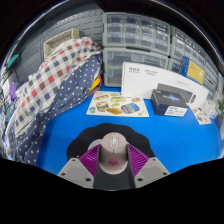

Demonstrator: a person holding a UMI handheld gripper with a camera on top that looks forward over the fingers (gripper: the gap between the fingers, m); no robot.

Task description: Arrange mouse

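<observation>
One gripper view, taken over a blue desk (60,140). At the bottom centre of the frame the tongs (113,158) hold the mouse (113,147), a pale, rounded body seated between the two purple pads (91,158); both pads appear to press against its sides, though the contact lines lie low in the frame and are partly hidden by the mouse itself. The mouse seems lifted off the desk rather than resting on it, as far as this angle allows a judgement.

Beyond the tongs, at centre frame, a printed sheet (118,103) lies flat on the desk, with a dark box (172,98) just to its right. A checked cloth (55,80) with a starred blue part drapes down the left of the frame, and rows of plastic drawer units (140,35) fill the upper part.

To perform the step well: keep the grip even so the smooth shell does not twist or slide forward out of the pads; carry it level toward the bare blue area at lower centre, short of the sheet; lower until the base sits flat before widening the tongs; then draw straight back so neither finger drags the mouse askew.
</observation>
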